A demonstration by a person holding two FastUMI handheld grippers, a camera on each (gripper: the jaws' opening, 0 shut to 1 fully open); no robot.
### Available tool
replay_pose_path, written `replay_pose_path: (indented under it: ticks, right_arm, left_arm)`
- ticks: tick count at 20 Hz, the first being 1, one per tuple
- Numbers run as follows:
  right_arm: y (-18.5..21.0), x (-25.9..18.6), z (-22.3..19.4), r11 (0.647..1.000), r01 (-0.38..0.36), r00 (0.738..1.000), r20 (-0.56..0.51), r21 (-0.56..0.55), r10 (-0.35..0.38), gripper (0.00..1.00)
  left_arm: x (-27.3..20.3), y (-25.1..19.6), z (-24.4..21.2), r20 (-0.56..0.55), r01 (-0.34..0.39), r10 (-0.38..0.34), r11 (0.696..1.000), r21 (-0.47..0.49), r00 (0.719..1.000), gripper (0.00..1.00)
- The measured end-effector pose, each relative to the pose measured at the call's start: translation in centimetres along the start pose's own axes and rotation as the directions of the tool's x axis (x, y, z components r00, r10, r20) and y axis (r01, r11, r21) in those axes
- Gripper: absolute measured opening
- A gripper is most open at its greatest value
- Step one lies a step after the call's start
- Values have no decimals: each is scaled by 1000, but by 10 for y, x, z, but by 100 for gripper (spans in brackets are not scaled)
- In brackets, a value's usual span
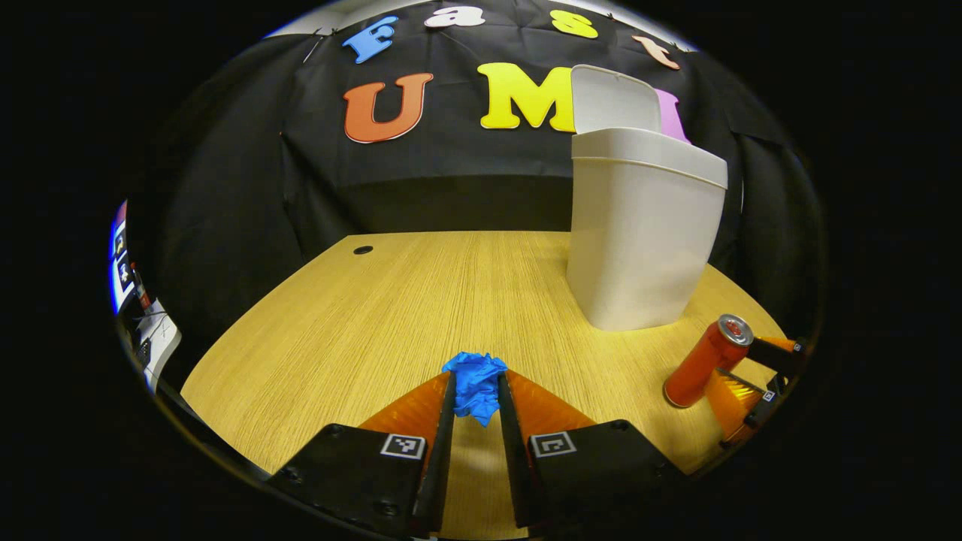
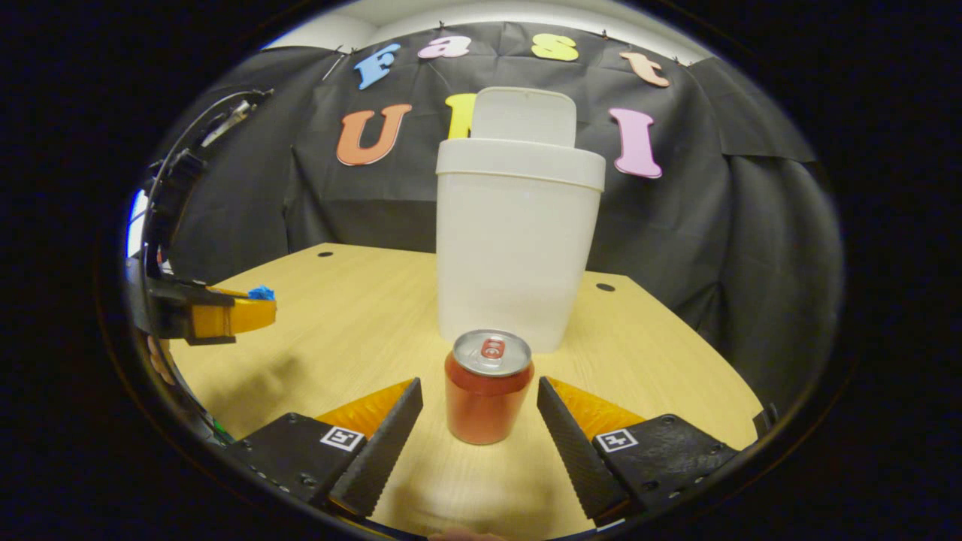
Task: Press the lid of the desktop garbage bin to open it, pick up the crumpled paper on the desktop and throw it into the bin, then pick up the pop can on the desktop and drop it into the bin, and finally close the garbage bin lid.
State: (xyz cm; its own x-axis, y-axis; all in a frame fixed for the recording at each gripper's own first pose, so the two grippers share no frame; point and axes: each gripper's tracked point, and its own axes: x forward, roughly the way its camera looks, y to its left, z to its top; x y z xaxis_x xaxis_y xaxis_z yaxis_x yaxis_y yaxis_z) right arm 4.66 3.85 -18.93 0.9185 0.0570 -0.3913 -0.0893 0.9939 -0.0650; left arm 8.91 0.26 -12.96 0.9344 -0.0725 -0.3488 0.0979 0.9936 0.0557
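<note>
Left gripper view showed the crumpled blue paper [image 1: 475, 388] pinched between the left gripper's [image 1: 476, 398] nearly closed fingers, lifted off the wooden desktop [image 1: 376, 315]. From there the white garbage bin [image 1: 639, 233] stood farther off and to the right, its lid [image 1: 612, 98] tipped up and open, so the carry would likely run up and rightward over the rim. In the right gripper view the red pop can [image 2: 488, 387] stood upright on the desktop between the wide-open fingers of the right gripper [image 2: 479, 421], apparently untouched, directly in front of the bin.
</note>
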Motion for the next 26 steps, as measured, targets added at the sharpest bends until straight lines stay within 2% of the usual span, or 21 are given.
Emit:
replay_pose_path:
  ticks: [5,9,10,12,15,19,23,26]
  right_arm:
    - [5,25,-14,999,-11,999,-36,46,12,96]
    - [3,35,-10,1000,2,1000,8,28,-3,96]
    - [2,33,-8,1000,2,1000,18,29,-3,86]
    - [10,31,-10,999,-38,999,12,28,38,82]
    - [12,19,7,998,-67,996,63,14,66,82]
    - [8,4,33,992,-119,985,126,32,114,82]
    - [-18,-19,65,989,-142,971,201,39,132,82]
    - [-50,-30,85,993,-116,964,244,32,105,82]
  left_arm:
    - [-15,-1,18,62,-12,11,1000,9,998,37]
    - [-22,-3,25,97,-25,22,999,36,995,37]
    - [-23,-3,26,100,-28,24,999,36,995,37]
    - [-24,-5,28,110,-32,29,999,29,994,37]
    - [-27,-13,34,142,-22,23,1000,-3,990,37]
    - [-32,-14,31,147,-51,54,998,-21,988,37]
    - [-55,-21,42,169,-64,76,995,-72,983,37]
    - [-76,-30,77,219,-89,102,994,-68,970,37]
